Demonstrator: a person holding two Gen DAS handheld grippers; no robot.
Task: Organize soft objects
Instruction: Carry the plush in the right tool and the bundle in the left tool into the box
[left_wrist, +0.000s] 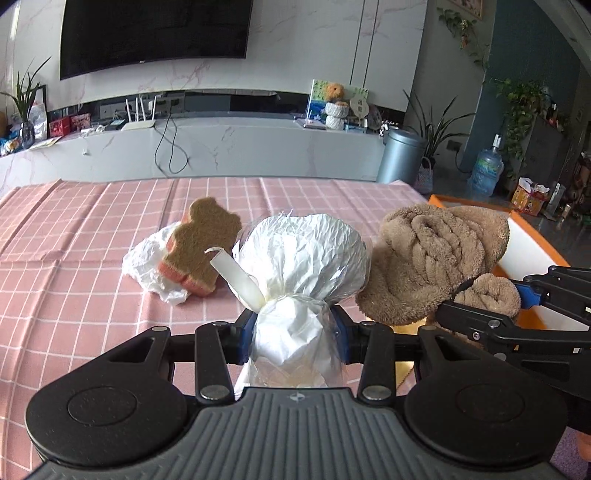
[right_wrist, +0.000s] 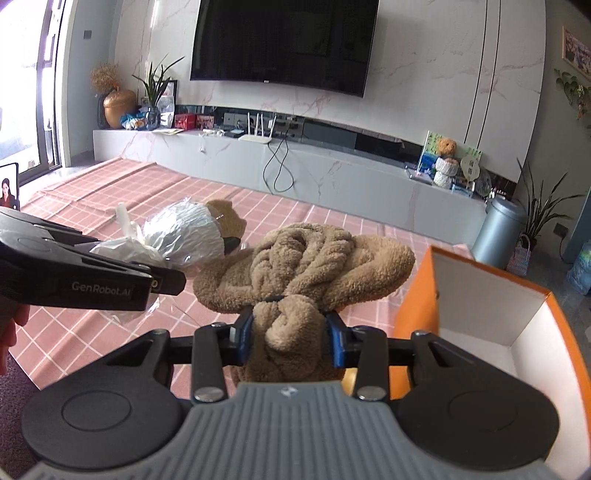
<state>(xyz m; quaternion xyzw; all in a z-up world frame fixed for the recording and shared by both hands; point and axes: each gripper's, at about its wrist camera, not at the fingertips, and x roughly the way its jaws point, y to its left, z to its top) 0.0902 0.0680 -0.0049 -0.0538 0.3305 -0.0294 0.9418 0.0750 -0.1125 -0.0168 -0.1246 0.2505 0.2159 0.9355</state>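
— Nearest the left wrist camera, what sits between the blue pads?

— White crinkled plastic bag bundle, wrapped in clear film. The left gripper is clamped about halfway closed on its tied neck; the round, fuller end points away from the camera, so its long axis runs near to far. The lower end is hidden behind the gripper's grey body.

— And the other hand?

— The right gripper is pinched, also partly closed, on the waist of a tan fleecy knotted cloth bundle, at a dark band around it. Two lobes spread left and right beyond the pads, so it lies crosswise. Its near end is covered by the gripper body.

— Where are both bundles?

— Held above the pink checked tablecloth, side by side, the tan one on the right and touching or nearly touching the white one; I cannot tell which.

— Anything else?

— A brown bear-shaped sponge with an orange underside lies on a crumpled white plastic bag farther off on the left. An open orange cardboard box with a white inside stands at the right, cut off by the frame edge. A bit of a hand shows at the left margin.
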